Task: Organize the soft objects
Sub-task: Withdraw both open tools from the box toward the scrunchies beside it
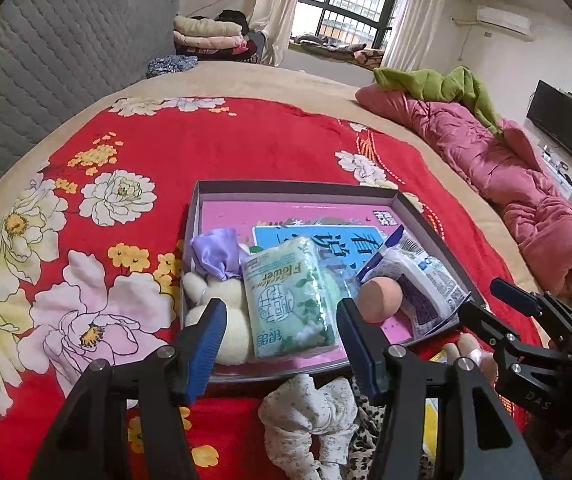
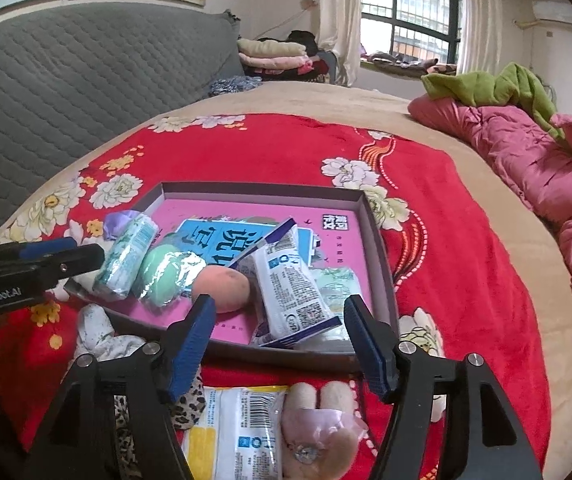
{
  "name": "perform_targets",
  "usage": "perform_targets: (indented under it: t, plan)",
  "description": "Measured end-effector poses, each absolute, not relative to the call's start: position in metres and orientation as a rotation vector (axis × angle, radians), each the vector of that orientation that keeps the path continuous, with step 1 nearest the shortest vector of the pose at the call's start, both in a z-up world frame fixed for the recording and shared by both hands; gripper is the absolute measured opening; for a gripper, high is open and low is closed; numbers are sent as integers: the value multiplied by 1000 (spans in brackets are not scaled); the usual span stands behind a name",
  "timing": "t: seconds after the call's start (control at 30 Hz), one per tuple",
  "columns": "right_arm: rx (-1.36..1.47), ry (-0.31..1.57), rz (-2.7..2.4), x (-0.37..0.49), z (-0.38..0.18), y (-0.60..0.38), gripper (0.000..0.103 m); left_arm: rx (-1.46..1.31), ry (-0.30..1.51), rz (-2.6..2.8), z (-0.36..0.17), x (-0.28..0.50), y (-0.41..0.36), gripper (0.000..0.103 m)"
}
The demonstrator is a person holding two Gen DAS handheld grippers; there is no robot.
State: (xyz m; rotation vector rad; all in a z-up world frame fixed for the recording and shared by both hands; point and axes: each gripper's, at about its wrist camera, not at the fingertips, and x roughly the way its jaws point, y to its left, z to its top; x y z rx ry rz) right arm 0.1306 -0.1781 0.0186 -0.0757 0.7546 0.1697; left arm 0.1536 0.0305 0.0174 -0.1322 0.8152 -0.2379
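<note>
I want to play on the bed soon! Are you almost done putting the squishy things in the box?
Partly done. The box already holds the green tissue pack, a cream plush, the peach sponge and a white packet. Nothing is in hand: the left gripper and right gripper are both open and empty. Still outside on the blanket: the pink plush, another packet and a floral cloth.

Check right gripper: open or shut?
Open: the right gripper has its pads apart over the box, gripping nothing.
</note>
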Motion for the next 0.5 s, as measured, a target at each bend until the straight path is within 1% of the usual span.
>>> perform_targets:
  t: [0.3, 0.4, 0.43, 0.5]
  plan:
    - [-73, 737, 133, 126, 26, -192, 69, -154, 786, -234, 25, 150, 38, 58]
    - [-74, 732, 125, 125, 28, -194, 71, -160, 772, -234, 28, 148, 40, 61]
    - [-75, 731, 120, 124, 28, -195, 73, -160, 764, -229, 29, 146, 41, 62]
    - [-75, 726, 113, 122, 29, -197, 74, -163, 752, -224, 32, 145, 42, 62]
